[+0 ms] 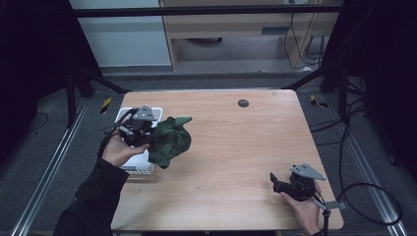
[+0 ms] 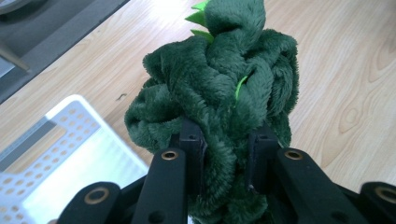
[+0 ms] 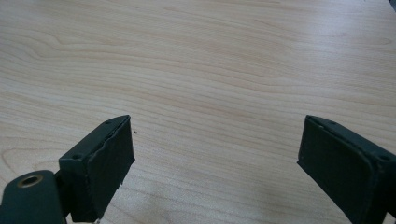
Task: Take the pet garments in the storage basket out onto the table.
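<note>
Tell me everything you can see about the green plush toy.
The green plush toy is dark green, fuzzy fabric, bunched into folds, with small lime-green spikes near its far end. The left gripper is shut on it, pads sunk into the pile. In the high view it sits beside the white perforated basket, over the wooden table; whether it touches the tabletop is unclear.

I work in a lab-like recording room: my tabletop (image 1: 236,147) stands inside a black metal frame (image 1: 206,10), dark curtains (image 1: 29,59) hang at both sides, cables (image 1: 354,147) trail over grey carpet (image 1: 364,103), and a plain wooden desk (image 1: 236,24) stands behind.
</note>
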`<action>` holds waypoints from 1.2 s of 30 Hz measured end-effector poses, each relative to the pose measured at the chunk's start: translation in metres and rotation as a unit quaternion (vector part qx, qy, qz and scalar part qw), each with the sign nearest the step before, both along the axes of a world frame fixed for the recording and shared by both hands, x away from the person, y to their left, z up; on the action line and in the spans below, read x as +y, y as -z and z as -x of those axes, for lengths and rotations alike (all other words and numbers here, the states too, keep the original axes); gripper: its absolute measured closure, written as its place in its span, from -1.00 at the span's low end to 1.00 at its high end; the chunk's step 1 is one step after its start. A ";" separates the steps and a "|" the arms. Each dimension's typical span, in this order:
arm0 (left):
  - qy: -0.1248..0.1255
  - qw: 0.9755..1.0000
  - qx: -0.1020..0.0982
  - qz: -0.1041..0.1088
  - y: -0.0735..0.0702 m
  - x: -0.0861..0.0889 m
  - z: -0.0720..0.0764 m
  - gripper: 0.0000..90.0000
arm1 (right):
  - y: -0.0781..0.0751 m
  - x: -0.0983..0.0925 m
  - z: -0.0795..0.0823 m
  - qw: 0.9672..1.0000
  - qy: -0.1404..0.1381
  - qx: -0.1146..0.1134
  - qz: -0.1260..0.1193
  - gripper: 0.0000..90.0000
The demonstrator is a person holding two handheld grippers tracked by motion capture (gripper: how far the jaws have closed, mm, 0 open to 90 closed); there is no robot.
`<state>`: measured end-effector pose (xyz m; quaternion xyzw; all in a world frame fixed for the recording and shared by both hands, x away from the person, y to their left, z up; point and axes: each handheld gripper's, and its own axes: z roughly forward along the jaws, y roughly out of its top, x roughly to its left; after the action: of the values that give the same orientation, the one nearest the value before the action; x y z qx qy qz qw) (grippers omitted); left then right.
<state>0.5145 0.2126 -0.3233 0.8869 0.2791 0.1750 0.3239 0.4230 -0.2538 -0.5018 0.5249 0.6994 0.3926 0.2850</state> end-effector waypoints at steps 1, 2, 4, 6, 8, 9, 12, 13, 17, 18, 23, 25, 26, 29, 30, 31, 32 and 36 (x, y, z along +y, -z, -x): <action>0.003 1.000 0.000 0.000 0.000 -0.003 0.000 0.61 | 0.000 0.000 0.000 1.000 0.000 0.000 0.000 -0.77; 0.006 1.000 0.001 -0.002 0.001 -0.005 0.000 0.61 | 0.000 0.000 0.000 1.000 0.000 0.000 0.000 -0.77; 0.012 1.000 0.003 -0.003 0.001 -0.010 -0.001 0.61 | 0.000 0.000 0.000 1.000 0.000 0.000 -0.001 -0.77; 0.018 1.000 0.003 -0.007 0.001 -0.015 -0.001 0.61 | 0.000 0.000 0.000 1.000 0.000 0.000 -0.001 -0.77; 0.023 1.000 0.003 -0.007 0.001 -0.020 -0.002 0.61 | 0.000 0.000 0.000 1.000 0.000 0.000 -0.001 -0.77; 0.023 1.000 0.002 -0.006 0.001 -0.021 -0.002 0.61 | 0.000 0.000 0.000 1.000 0.000 0.000 -0.001 -0.77; 0.031 0.999 0.005 -0.003 0.002 -0.029 -0.003 0.61 | 0.000 0.000 0.000 1.000 0.000 0.000 -0.001 -0.77; 0.032 0.999 0.005 -0.003 0.002 -0.030 -0.003 0.61 | 0.000 0.000 0.000 1.000 0.000 0.000 -0.002 -0.77; 0.045 0.999 0.008 -0.009 0.003 -0.040 -0.004 0.61 | 0.000 0.000 0.000 1.000 0.000 0.001 -0.002 -0.77; 0.049 0.999 0.009 -0.009 0.003 -0.042 -0.004 0.61 | 0.000 0.000 0.000 1.000 0.000 0.001 -0.002 -0.77; 0.067 0.998 0.007 -0.016 0.001 -0.056 -0.004 0.61 | 0.000 0.000 0.000 1.000 0.000 0.002 -0.004 -0.77; 0.074 0.997 0.008 -0.017 0.000 -0.060 -0.003 0.61 | 0.000 0.000 0.000 1.000 0.000 0.001 -0.004 -0.77; 0.077 0.997 0.009 -0.018 -0.001 -0.062 -0.003 0.61 | 0.000 0.000 0.000 1.000 0.000 0.001 -0.004 -0.77; 0.083 0.996 0.010 -0.020 -0.001 -0.068 -0.004 0.61 | 0.000 0.000 0.000 1.000 0.000 0.001 -0.004 -0.77; 0.086 0.996 0.010 -0.020 0.000 -0.070 -0.004 0.61 | 0.000 0.000 0.000 1.000 0.000 0.001 -0.004 -0.77; 0.088 0.996 0.012 -0.022 0.000 -0.072 -0.004 0.61 | 0.000 0.000 0.000 1.000 -0.001 0.000 -0.003 -0.77; 0.090 0.996 0.013 -0.024 0.001 -0.074 -0.004 0.61 | 0.000 0.000 0.000 1.000 0.000 0.000 -0.004 -0.77; 0.098 0.995 0.016 -0.028 0.003 -0.082 -0.005 0.61 | 0.000 0.000 0.000 1.000 -0.001 0.000 -0.003 -0.77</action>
<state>0.5197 0.1311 -0.3265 0.9216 0.1906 0.1357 0.3098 0.4233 -0.2538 -0.5017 0.5251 0.6987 0.3949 0.2829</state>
